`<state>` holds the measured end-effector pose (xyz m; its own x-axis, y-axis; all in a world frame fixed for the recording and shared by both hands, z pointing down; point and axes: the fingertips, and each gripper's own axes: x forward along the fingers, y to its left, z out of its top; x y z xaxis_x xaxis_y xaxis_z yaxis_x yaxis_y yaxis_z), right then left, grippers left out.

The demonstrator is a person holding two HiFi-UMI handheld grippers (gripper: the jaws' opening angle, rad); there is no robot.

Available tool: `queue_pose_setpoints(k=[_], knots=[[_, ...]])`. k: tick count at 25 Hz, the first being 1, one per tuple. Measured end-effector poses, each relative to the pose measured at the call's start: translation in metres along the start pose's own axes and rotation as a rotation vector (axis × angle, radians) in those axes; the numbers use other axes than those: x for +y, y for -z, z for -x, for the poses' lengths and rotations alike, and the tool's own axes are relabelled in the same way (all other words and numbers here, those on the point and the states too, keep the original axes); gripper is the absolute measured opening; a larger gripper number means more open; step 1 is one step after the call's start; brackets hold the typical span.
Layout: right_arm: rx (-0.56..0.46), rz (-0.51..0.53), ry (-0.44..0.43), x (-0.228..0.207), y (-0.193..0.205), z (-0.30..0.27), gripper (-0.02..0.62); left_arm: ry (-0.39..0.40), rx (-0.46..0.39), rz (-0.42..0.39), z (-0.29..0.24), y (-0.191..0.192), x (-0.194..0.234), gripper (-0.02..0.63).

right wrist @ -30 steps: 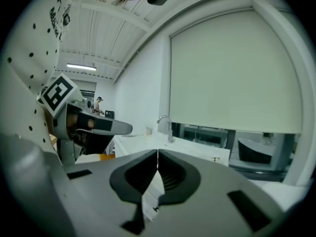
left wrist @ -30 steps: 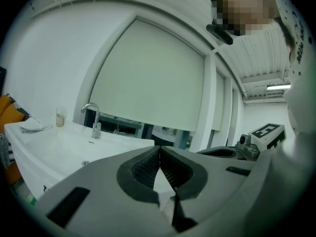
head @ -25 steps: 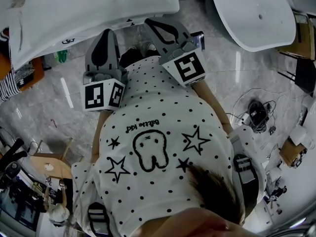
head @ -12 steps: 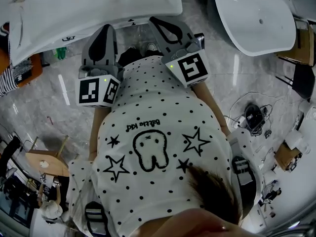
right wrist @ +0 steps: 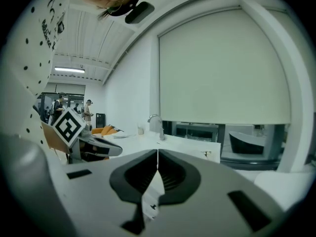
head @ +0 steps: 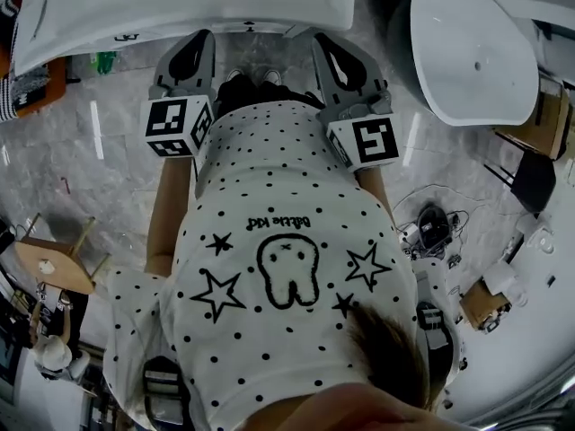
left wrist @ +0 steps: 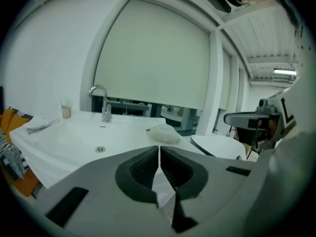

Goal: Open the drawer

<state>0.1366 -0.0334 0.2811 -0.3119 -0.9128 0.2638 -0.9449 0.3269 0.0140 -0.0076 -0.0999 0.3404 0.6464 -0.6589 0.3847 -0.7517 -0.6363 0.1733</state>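
Both pairs of jaws are clenched on nothing, and the left gripper (head: 201, 36) has dropped toward the washbasin (head: 180, 7) rim at 12 o'clock, level with the right gripper (head: 323, 39), suggesting an approach, though the drawer shows in no view, presumably hidden below.

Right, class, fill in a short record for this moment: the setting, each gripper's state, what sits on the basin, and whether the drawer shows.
setting: a person stands at a white washbasin; a white tub is to their right
left gripper: jaws together, nothing between them
right gripper: jaws together, nothing between them
on basin: tap, drain, small cup
drawer: not visible in any view
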Motion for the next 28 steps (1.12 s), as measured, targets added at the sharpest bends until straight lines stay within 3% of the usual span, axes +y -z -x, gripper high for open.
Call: queue_pose_setpoints(k=[11,16,28], knots=[[0.075,-0.005,-0.009,-0.002,0.01,0.006,0.014,-0.008,0.136,0.078,-0.035,0.075,0.014,0.009],[0.073,-0.046,0.005,-0.004,0.013,0.008,0.014,0.031,0.186,0.093,-0.055,0.1,0.007,0.064],[0.124,-0.103,0.05,-0.018,0.035,0.013,0.014,0.04,0.344,0.095,-0.122,0.18,-0.002,0.082]])
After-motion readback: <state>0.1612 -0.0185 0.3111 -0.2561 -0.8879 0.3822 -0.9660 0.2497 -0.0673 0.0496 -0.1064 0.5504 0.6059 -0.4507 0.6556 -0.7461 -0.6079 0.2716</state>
